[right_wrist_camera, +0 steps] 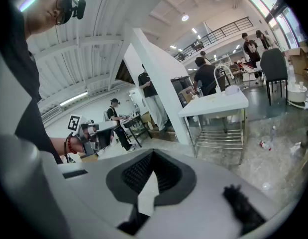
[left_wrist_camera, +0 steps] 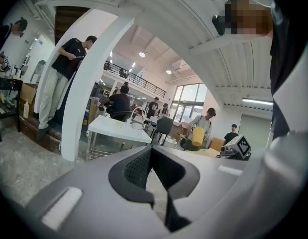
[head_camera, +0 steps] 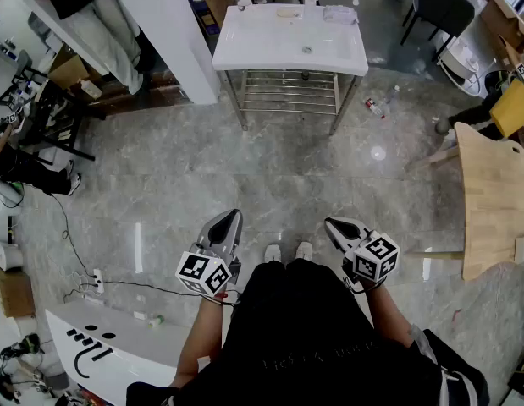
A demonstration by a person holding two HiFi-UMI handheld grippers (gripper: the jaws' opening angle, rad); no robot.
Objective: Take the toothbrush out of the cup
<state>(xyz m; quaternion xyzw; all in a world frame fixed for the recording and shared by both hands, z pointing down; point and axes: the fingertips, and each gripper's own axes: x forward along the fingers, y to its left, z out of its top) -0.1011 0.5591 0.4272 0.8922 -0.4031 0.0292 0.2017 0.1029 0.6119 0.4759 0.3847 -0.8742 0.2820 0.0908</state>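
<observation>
A white washbasin stand (head_camera: 245, 56) is across the floor, well ahead of me. A small pale item (head_camera: 243, 2) on its back left corner is too small to tell as a cup or toothbrush. My left gripper (head_camera: 230, 218) and right gripper (head_camera: 333, 225) hang close to my body, above my shoes, pointing forward. In the left gripper view the left gripper (left_wrist_camera: 157, 183) has its jaws together with nothing between them. My right gripper (right_wrist_camera: 146, 195) looks the same in its own view. The basin stand (left_wrist_camera: 115, 129) (right_wrist_camera: 218, 103) shows far off in both.
A white pillar (head_camera: 164, 24) rises left of the stand, with a person (head_camera: 92, 15) behind it. A wooden table (head_camera: 490, 193) stands at the right and a white panel (head_camera: 109, 349) lies at my lower left. A bottle (head_camera: 376, 106) lies on the grey floor.
</observation>
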